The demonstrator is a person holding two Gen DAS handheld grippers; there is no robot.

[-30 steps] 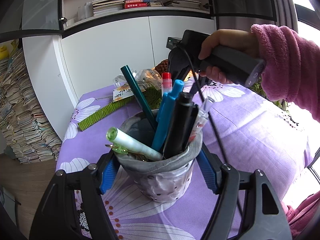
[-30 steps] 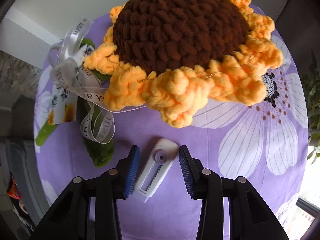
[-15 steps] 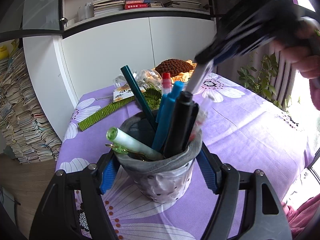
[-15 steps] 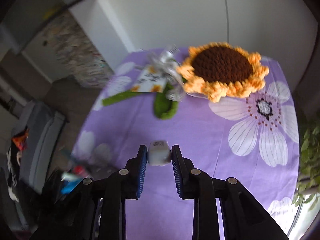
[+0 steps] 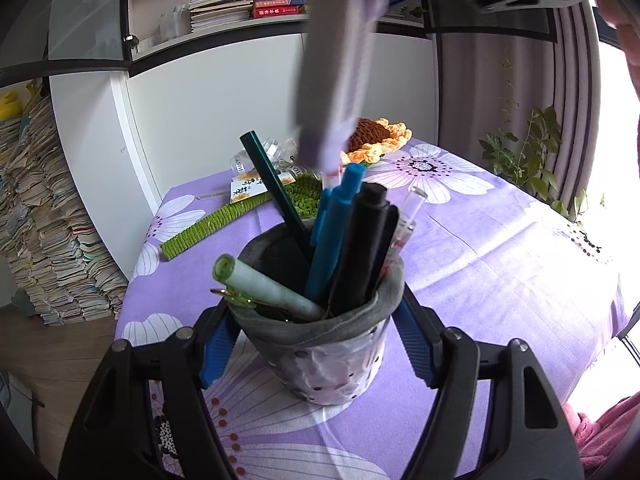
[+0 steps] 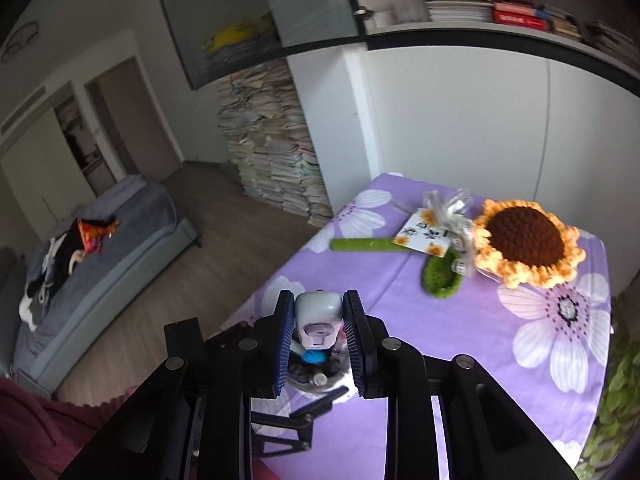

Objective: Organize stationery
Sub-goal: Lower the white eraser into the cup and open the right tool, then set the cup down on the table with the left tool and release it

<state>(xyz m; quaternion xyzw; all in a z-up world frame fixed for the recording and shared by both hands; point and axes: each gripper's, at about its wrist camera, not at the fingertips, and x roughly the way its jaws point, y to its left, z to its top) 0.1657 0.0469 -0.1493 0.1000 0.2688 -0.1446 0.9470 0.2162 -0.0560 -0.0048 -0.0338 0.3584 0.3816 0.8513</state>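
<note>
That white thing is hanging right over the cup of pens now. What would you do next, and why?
Probably lower it a little into the pen cup before letting go: the right claw grips the white cutter above it, and the left claw clamps the cup.

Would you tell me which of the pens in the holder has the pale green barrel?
The pale green pen leaning out over the pen holder's near-left rim; the blue pen, black marker and dark green pencil stand more upright.
</note>
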